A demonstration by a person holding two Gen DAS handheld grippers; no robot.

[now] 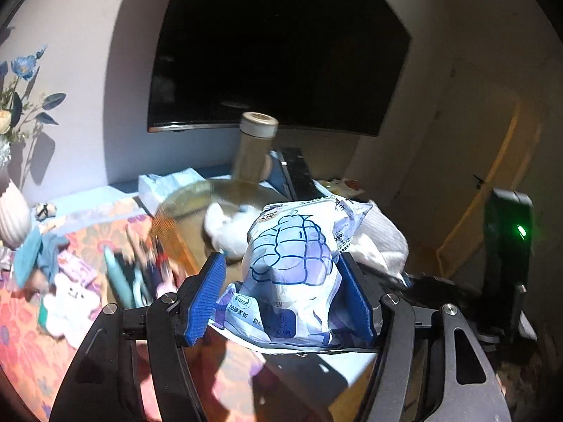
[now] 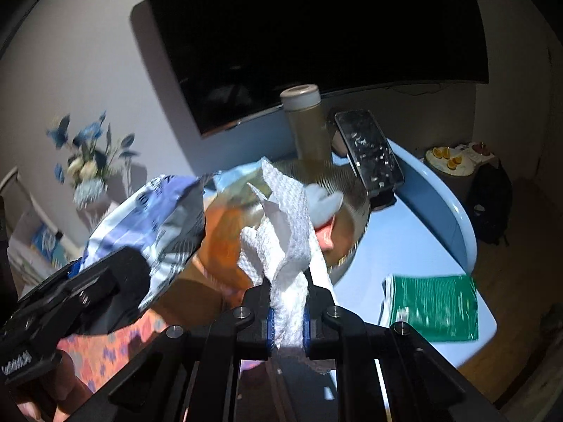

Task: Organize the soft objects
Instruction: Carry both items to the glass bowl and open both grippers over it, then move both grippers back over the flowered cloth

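Observation:
My left gripper [image 1: 281, 281] is shut on a white and blue soft tissue pack [image 1: 299, 263], held above the table; the pack also shows in the right wrist view [image 2: 151, 218], with the left gripper [image 2: 81, 281] below it. My right gripper [image 2: 286, 316] is shut on a white textured paper towel [image 2: 288, 232] that stands up between its blue pads. The same towel shows at the right of the pack in the left wrist view [image 1: 380, 239]. Both are held in front of a round glass bowl [image 1: 197, 197] with white soft things inside.
A tall bottle [image 2: 306, 123] and a phone on a stand [image 2: 369, 147] stand behind the bowl [image 2: 352, 183]. A green cloth [image 2: 432, 306] lies on the blue table [image 2: 404, 239]. Plush toys [image 1: 70, 299], a blue cloth [image 1: 38, 253] and a vase [image 1: 12, 218] lie left. A TV [image 1: 281, 45] hangs behind.

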